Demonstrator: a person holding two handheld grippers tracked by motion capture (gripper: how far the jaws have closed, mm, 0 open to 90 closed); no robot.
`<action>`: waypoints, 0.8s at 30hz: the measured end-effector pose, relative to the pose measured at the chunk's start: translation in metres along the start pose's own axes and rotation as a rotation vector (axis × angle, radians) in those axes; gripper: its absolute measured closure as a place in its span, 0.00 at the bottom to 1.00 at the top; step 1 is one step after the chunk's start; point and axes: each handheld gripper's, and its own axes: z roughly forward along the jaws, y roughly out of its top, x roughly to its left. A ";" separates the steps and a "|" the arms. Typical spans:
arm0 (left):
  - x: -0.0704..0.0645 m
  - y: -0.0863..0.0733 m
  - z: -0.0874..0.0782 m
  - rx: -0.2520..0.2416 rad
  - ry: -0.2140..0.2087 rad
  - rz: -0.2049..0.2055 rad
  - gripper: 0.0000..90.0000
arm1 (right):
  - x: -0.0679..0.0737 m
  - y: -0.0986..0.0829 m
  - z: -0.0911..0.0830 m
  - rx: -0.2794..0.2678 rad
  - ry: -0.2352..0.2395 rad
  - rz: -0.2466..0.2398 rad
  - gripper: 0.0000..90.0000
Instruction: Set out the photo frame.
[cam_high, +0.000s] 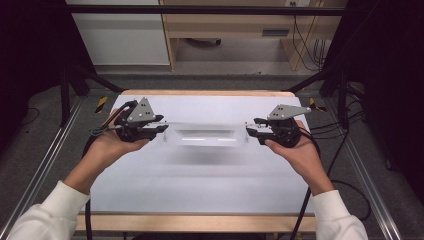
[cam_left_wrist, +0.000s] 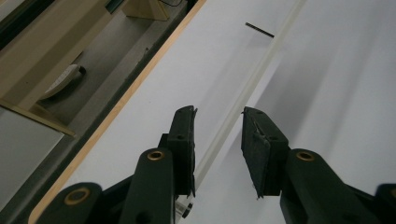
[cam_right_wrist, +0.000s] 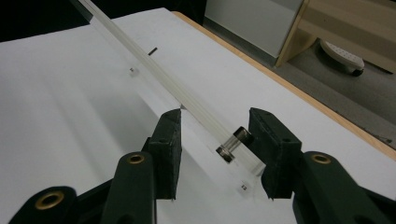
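A clear plastic stand (cam_high: 205, 136) with a long whitish bar (cam_high: 205, 123) along its top stands mid-table on the white surface. My left gripper (cam_high: 166, 129) is at its left end and my right gripper (cam_high: 247, 128) at its right end. In the left gripper view the bar (cam_left_wrist: 243, 88) runs between the open jaws of the left gripper (cam_left_wrist: 218, 112), with a gap on each side. In the right gripper view the bar (cam_right_wrist: 154, 70) ends in a small glass cylinder (cam_right_wrist: 233, 144) between the open jaws of the right gripper (cam_right_wrist: 215, 114), close to the right-hand jaw.
The white tabletop (cam_high: 200, 185) has a wooden edge (cam_high: 200, 223) near the person and another at the far side (cam_high: 205, 93). Black frame posts (cam_high: 65, 95) and cables (cam_high: 345, 130) flank the table. Wooden furniture (cam_high: 240, 30) stands beyond it.
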 end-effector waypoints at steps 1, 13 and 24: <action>0.003 0.001 0.001 0.001 -0.001 0.001 0.72 | -0.002 0.001 0.001 -0.001 -0.002 0.000 0.62; 0.024 0.008 0.009 -0.002 -0.014 -0.028 0.69 | -0.013 0.010 0.008 -0.025 -0.008 0.031 0.62; 0.042 0.016 0.019 -0.006 -0.009 -0.057 0.67 | -0.026 0.018 0.017 -0.038 -0.032 0.045 0.61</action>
